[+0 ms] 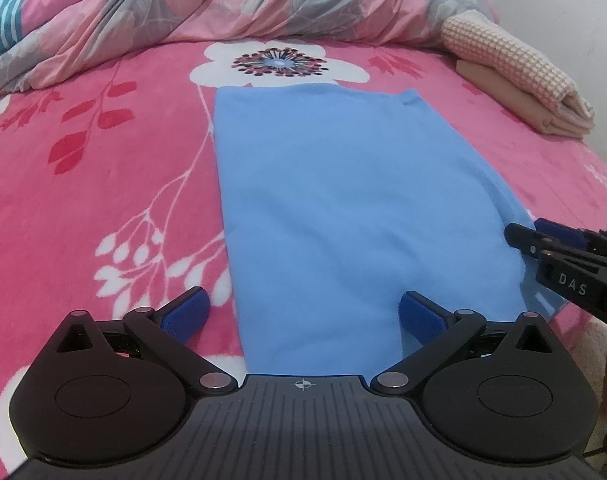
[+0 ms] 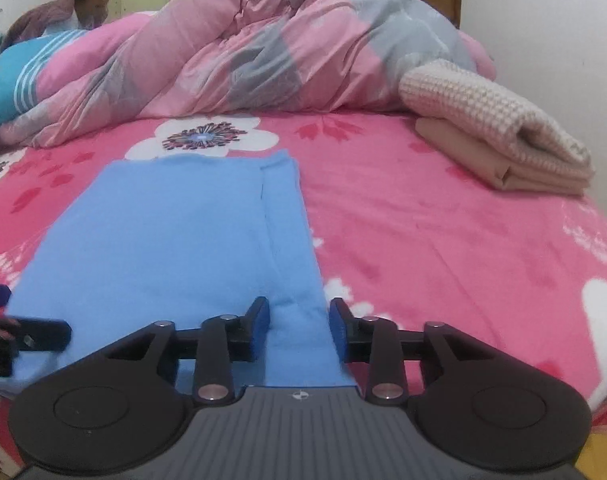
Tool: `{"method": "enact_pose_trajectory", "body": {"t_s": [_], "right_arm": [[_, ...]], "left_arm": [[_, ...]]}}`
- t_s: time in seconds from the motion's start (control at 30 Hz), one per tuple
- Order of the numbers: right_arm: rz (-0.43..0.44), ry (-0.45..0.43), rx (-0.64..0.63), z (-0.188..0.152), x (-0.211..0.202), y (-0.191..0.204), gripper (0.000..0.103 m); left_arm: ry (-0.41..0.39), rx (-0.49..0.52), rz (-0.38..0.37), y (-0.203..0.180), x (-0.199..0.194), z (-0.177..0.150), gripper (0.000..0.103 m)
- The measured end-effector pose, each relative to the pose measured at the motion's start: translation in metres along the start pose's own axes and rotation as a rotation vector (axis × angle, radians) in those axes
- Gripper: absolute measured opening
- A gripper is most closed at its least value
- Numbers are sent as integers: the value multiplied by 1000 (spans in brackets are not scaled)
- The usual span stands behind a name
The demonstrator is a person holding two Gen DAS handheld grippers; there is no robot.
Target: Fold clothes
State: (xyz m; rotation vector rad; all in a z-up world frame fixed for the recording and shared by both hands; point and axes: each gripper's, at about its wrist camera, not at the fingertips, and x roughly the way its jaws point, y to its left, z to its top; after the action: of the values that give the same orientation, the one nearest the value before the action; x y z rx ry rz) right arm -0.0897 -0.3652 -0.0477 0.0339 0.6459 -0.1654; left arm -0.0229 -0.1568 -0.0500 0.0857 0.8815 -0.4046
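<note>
Lying flat across the pink floral fleece bedsheet point(image 1: 83, 208): a light blue garment of soft cloth point(image 1: 343, 208), folded into a long narrow strip running away toward the crumpled pink and grey quilt point(image 1: 231, 4) at the far end. Hovering over the near left corner of that strip, the left gripper point(image 1: 303, 314), jaws spread wide, one blue pad on the sheet side and the other above the blue cloth, gripping nothing. Sitting further right at the strip's near right edge, the right gripper point(image 2: 299, 320), jaws partly apart with the folded blue edge running between the pads point(image 2: 261, 318); looking released rather than pinched, though hard to be sure with the blur there. Resting well apart near the far right bed edge, a folded beige waffle-knit stack point(image 2: 503, 140).
</note>
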Motion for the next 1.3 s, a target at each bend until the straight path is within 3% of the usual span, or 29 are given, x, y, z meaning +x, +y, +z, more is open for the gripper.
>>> {"method": "enact_pose_trajectory", "body": {"t_s": [0.1, 0.2, 0.5, 0.57, 0.63, 0.7, 1.03, 1.23, 1.3], "right_arm": [[-16, 3, 10, 0, -1, -1, 47], [-42, 11, 24, 0, 0, -4, 65], [-65, 20, 31, 0, 2, -7, 78], [-76, 24, 33, 2, 2, -7, 84], [-78, 31, 39, 3, 2, -10, 96], [-76, 38, 46, 5, 2, -14, 100], [-31, -8, 90, 29, -2, -30, 103], [-38, 117, 29, 26, 30, -15, 103], [-45, 98, 39, 22, 29, -13, 103]], "left_arm": [[4, -1, 3, -1, 0, 0, 103], [7, -3, 4, -1, 0, 1, 103], [9, -7, 9, -1, 0, 0, 103], [10, -8, 12, -2, 1, 1, 103], [12, -10, 15, -2, 1, 1, 103], [17, -11, 18, -2, 1, 2, 103], [39, -24, 28, -3, 2, 5, 103], [57, -26, 42, -6, 3, 7, 103], [67, -29, 48, -6, 3, 8, 103]]}}
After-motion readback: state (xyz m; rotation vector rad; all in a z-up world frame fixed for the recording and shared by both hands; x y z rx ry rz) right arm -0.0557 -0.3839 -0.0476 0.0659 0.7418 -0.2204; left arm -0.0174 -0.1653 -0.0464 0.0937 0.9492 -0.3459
